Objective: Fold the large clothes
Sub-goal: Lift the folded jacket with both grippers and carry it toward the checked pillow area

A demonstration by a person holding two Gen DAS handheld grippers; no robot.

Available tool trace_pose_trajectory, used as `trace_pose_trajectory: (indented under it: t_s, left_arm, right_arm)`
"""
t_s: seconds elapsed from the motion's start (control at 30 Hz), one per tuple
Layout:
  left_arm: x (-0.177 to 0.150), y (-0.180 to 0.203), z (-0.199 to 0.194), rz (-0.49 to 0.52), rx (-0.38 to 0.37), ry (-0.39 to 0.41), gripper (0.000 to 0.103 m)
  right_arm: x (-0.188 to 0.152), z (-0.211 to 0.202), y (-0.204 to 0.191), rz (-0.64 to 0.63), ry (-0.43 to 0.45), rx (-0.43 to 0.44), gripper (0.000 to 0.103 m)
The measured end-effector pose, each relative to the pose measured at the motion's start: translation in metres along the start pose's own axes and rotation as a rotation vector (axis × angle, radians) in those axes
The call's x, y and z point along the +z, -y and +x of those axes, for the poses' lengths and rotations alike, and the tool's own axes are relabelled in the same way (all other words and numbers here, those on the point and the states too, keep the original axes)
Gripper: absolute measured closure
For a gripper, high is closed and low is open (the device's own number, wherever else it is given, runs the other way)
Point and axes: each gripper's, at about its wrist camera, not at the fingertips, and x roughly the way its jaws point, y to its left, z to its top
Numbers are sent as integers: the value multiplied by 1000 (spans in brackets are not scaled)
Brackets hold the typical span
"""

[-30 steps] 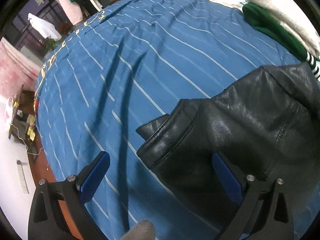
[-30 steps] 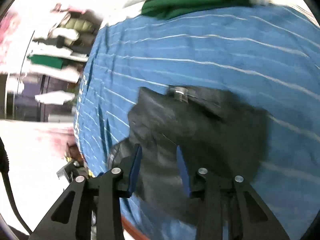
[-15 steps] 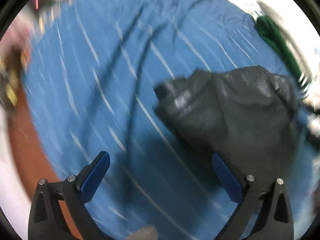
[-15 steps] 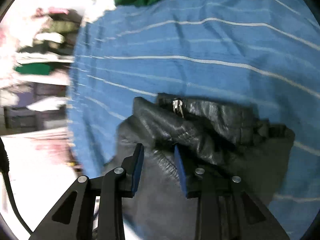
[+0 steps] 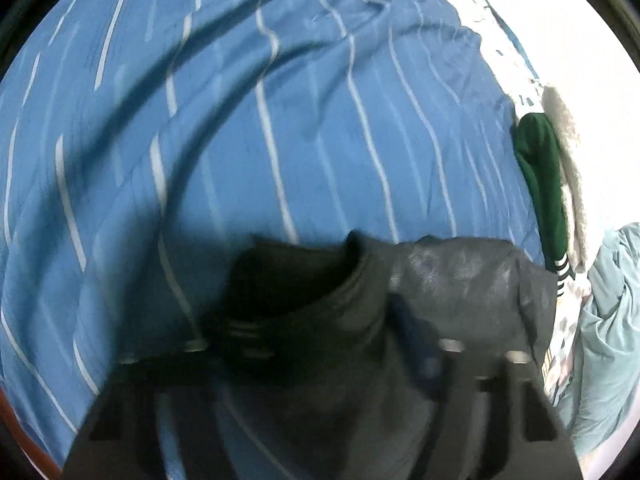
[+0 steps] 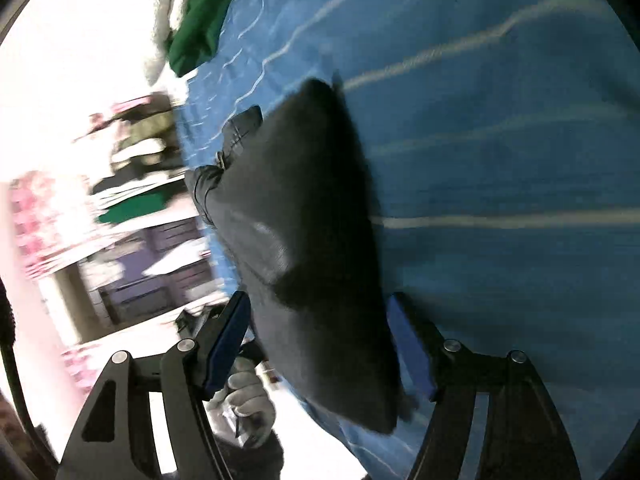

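**Right wrist view: jacket between spread claw fingers, on the bed**

Right wrist view: right claw [image 6: 320,344] with fingers apart; black leather jacket [image 6: 304,216] lies bunched on the blue striped bedsheet [image 6: 500,160], its near end running down between the two blue pads [image 6: 228,336]; pads not seen pressing on it; a zip pull shows at the jacket's far left edge. A gloved hand [image 6: 244,400] appears below the left finger. Green garment [image 6: 200,24] at the sheet's far edge, well apart from the jacket; blurred shelves of folded clothes [image 6: 136,172] to the left.

Left wrist view: heavily blurred; left claw [image 5: 320,360] low in frame, its fingers dark against the jacket [image 5: 440,280]; one blue pad [image 5: 416,344] faintly visible over the leather; cannot tell whether the fingers are apart or clamped. Jacket lies at the near part of the sheet [image 5: 280,120]; green garment [image 5: 540,176] at right edge; pale blue cloth [image 5: 612,320] beyond it.
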Motion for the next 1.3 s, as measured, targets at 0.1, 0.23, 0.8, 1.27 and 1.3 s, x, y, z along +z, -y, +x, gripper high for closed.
trace_pose_trajectory:
  t_s: [0.1,0.23,0.8,1.27,1.3]
  left_arm:
    - [0,2,-2,25,0,14,65]
    - [4,2,-6,36,-16,22,69]
    - [64,97,-132,235,-138,153,74]
    - [203,348,-120,357,-341,234,74]
    - [213,362,-106,363,-342,231,74]
  right_arm:
    - [13,30,8,-27,-56,90,30]
    - [22,68,-16,-142,-95,54,28]
    - [23,57,-163,-218,2,178,62]
    - [209,-37,-365,-314,163,214,62]
    - [228,-41,-372,-315,168,214,62]
